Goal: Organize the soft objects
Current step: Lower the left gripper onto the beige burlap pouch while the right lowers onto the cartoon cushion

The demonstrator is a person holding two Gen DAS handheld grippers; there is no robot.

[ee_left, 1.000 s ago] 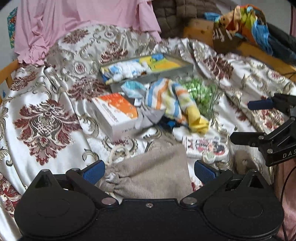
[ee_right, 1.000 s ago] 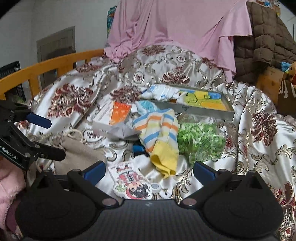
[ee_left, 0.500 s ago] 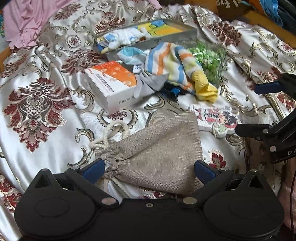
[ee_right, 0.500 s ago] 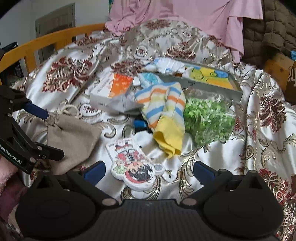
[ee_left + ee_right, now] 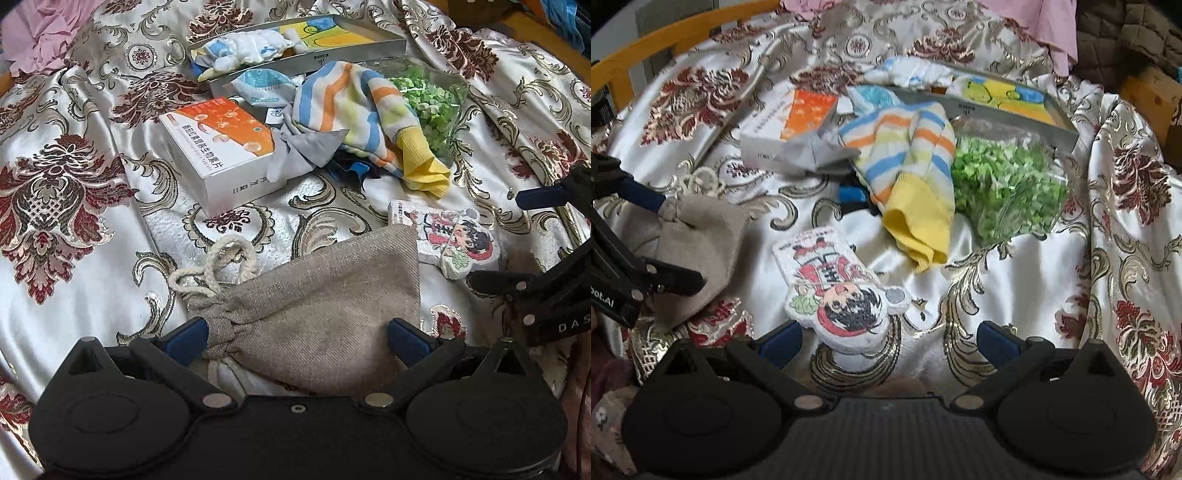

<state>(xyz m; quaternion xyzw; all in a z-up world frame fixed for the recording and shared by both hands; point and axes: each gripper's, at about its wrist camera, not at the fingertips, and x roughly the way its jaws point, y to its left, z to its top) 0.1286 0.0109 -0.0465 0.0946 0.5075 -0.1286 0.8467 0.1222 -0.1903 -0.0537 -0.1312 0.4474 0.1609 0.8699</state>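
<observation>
A beige burlap drawstring pouch (image 5: 314, 302) lies flat on the bedspread, and my left gripper (image 5: 295, 336) is open and low over it, one blue pad beside its gathered neck and the other at its right edge. To its right lies a flat cartoon-printed plush (image 5: 443, 236). In the right wrist view the plush (image 5: 834, 291) points its lower end in between the fingers of my open right gripper (image 5: 890, 341), nearer the left pad. A striped sock with a yellow cuff (image 5: 908, 155) lies further back. The left gripper (image 5: 668, 236) straddles the pouch (image 5: 698, 240).
An orange-and-white carton (image 5: 218, 147), a grey cloth (image 5: 303, 147), a clear bag of green bits (image 5: 432, 96) and a metal tray (image 5: 369, 48) holding soft items crowd the middle of the patterned bedspread. A wooden bed rail (image 5: 665, 40) runs at the far left.
Both grippers have dropped down and forward toward the bed. The pouch now sits between the left fingers, and the plush has come up to the right fingers.
</observation>
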